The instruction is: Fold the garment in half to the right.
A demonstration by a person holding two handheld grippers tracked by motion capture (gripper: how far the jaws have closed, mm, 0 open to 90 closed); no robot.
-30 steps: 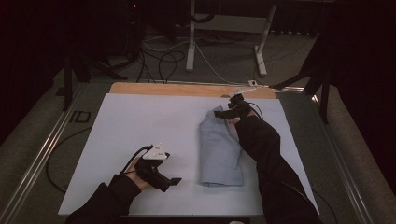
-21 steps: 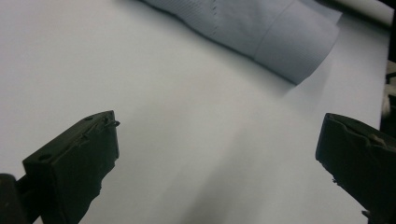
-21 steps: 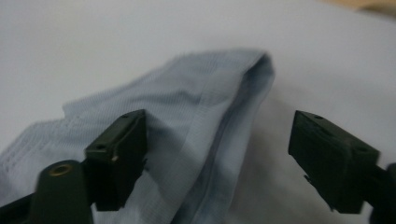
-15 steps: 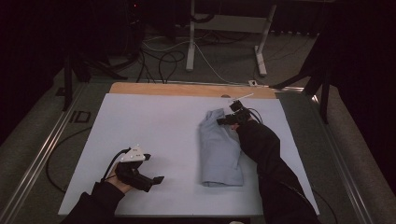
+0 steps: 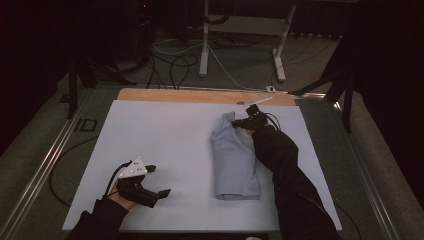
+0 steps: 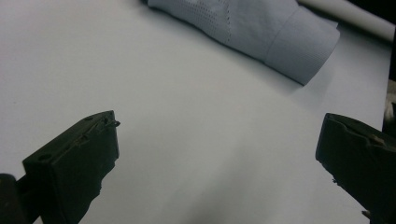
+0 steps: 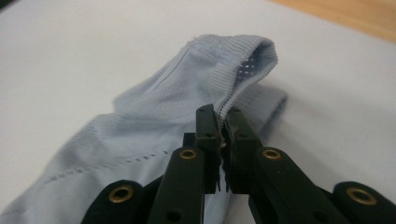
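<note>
Since the earlier frame, the left tool (image 5: 159,181) has been drawn back toward the counter's (image 5: 165,130) near edge, jaws wide and empty. The right tool (image 7: 223,122) is clamped on the blue garment's (image 5: 234,155) ribbed hem; that fold should be lifted slowly so the grip is kept.

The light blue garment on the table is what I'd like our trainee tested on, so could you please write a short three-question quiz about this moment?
1. True or false: the right gripper has its fingers shut on the far edge of the light blue garment.
2. Multiple choice: where does the left gripper stand? A) clamped on the garment's near end; B) open above the bare white mat, apart from the garment; C) resting on the wooden strip.
3. Fill in: in the left gripper view, the end of the garment nearest that gripper is a ribbed ____.

Key: 1 true; 2 B; 3 band (a cuff or hem).
</note>
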